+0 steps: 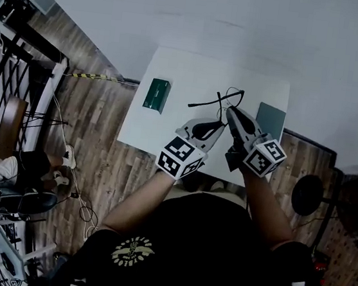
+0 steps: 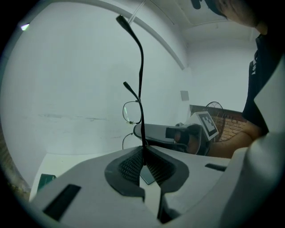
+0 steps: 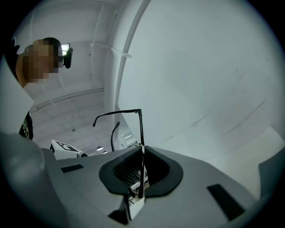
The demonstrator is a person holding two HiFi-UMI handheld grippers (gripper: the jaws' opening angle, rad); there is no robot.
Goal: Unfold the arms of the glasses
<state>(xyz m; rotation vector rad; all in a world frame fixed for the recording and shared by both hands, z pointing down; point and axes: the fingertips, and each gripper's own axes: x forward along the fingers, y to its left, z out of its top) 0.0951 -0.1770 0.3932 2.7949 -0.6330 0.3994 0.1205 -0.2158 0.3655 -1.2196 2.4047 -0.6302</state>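
Glasses point(image 1: 218, 100) aloft over the white desk point(image 1: 175, 67), clear of its surface, pinched from both sides. Left hand-held gripper point(image 2: 143, 153) clenched on one thin black arm; right hand-held gripper point(image 3: 141, 156) clamped on the frame front, edge-on between the pads. Likely risks: forcing the arm past its stop and straining the hinge; twisting the two grips against each other and bending the frame; slipping off so narrow a hold. Green box point(image 1: 156, 95) well apart.

Person: black short-slv T-shirt point(image 1: 206, 239), round yellowish emblem point(image 1: 132, 251) on chest. L gripper point(image 1: 219, 123), R gripper point(image 1: 229, 111): lt-grey shells, dark ribbed pads point(image 2: 129, 167), blk/wht marker cube point(image 1: 180, 157) each.
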